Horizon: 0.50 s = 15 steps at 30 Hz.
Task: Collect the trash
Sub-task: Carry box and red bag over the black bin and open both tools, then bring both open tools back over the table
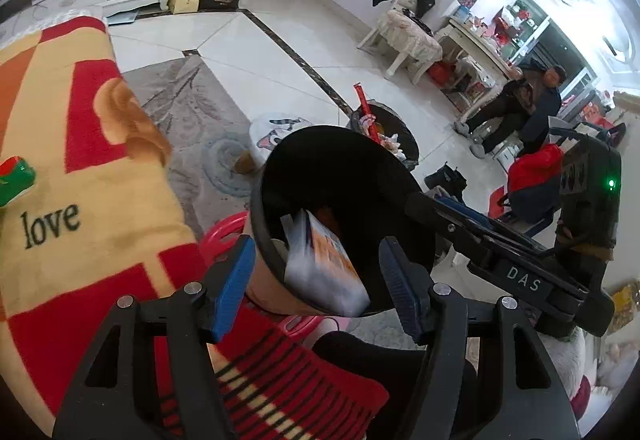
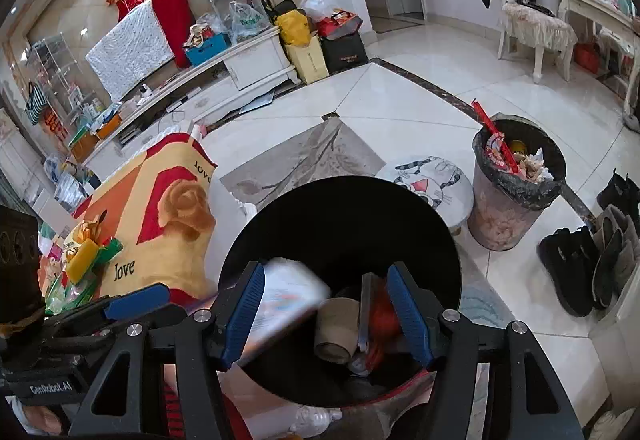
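Blurred white-orange packet (image 2: pixel 286 300) inside black bin (image 2: pixel 340 208) beside paper cup (image 2: pixel 338 326), between right gripper (image 2: pixel 328 314) jaws standing apart, not gripping; left gripper (image 1: pixel 316 286) jaws apart, empty, at bin rim; patterned blanket (image 1: pixel 80 176) left; full lined bin (image 2: pixel 516 180), cartoon stool (image 2: pixel 430 186), boots (image 2: pixel 580 264) beyond

A blanket-covered counter (image 2: pixel 168 200) was seen at the left of the frame, with wrappers (image 2: pixel 86 254) lying on it. On the tiled floor (image 2: pixel 400 100) a rug (image 2: pixel 304 156), a lined bin (image 2: pixel 516 192) and dark boots (image 2: pixel 576 268) were seen.
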Motion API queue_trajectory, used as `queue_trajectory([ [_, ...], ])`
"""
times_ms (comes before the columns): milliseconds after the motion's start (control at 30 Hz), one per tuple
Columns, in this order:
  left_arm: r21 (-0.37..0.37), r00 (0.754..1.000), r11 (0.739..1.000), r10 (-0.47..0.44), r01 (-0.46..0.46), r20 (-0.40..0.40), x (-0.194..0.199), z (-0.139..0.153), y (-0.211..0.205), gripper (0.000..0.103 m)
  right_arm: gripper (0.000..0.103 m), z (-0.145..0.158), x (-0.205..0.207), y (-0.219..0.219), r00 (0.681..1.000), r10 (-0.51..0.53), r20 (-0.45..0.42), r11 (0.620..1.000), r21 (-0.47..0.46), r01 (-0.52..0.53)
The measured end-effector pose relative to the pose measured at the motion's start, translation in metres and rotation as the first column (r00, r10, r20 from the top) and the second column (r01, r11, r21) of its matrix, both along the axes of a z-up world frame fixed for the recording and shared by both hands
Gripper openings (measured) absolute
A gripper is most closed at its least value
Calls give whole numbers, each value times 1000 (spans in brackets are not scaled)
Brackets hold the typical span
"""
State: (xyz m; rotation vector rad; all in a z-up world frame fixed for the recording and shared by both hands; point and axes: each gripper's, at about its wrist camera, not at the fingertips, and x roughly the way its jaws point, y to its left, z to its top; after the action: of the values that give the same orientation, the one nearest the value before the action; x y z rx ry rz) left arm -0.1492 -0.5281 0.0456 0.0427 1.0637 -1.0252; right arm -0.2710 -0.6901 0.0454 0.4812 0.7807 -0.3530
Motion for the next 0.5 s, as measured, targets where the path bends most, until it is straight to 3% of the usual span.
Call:
queue_trajectory([
  [500,48,990,994,94,-100,103,-3,13,43,63,62,-2,4,31,998,60,-9,998,16,-60],
])
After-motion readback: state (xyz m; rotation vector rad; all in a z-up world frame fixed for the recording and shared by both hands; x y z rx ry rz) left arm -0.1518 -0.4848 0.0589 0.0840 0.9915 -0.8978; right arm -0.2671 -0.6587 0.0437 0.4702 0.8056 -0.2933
